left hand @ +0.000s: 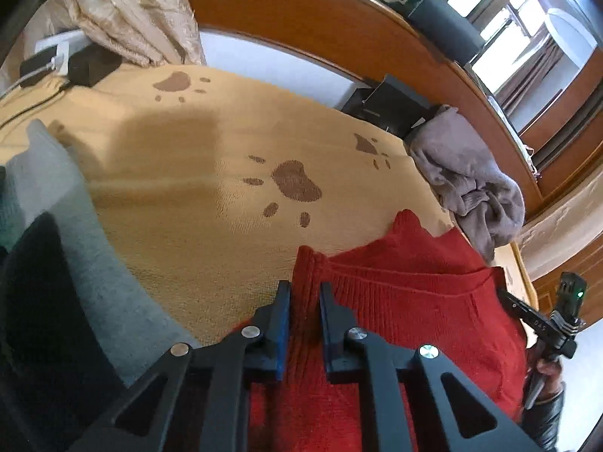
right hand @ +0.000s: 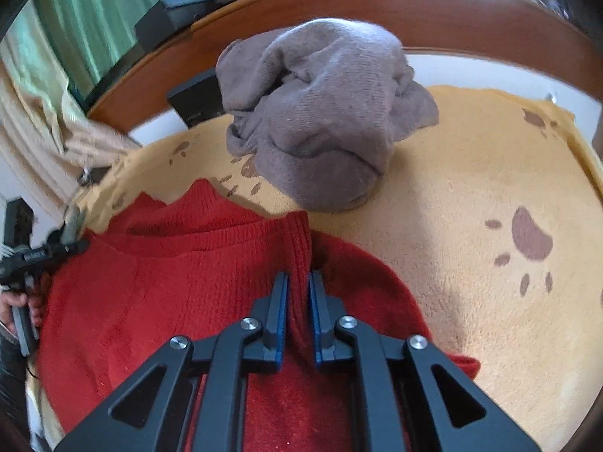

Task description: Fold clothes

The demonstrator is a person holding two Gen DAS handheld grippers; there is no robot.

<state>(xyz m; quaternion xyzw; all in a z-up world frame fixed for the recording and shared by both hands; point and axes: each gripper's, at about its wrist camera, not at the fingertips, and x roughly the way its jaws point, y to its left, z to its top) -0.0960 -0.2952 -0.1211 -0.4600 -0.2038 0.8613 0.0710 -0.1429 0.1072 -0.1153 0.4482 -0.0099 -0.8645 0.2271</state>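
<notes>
A red knitted sweater (left hand: 414,301) (right hand: 169,282) lies on a yellow blanket with brown paw prints (left hand: 211,188) (right hand: 471,188). My left gripper (left hand: 305,290) is shut on a ribbed edge of the sweater at its left corner. My right gripper (right hand: 299,278) is shut on the ribbed edge at the sweater's right corner. Each gripper also shows in the other view: the right one at the sweater's far side (left hand: 557,320), the left one held by a hand (right hand: 22,260). The sweater's lower part is hidden under both grippers.
A crumpled grey-brown garment (left hand: 467,177) (right hand: 324,113) lies just beyond the sweater. Folded pale grey (left hand: 56,196) and black (left hand: 37,301) clothes lie at the left. A wooden headboard (left hand: 320,11) (right hand: 414,7) curves behind, with black boxes (left hand: 392,105) and a charger (left hand: 56,56) nearby.
</notes>
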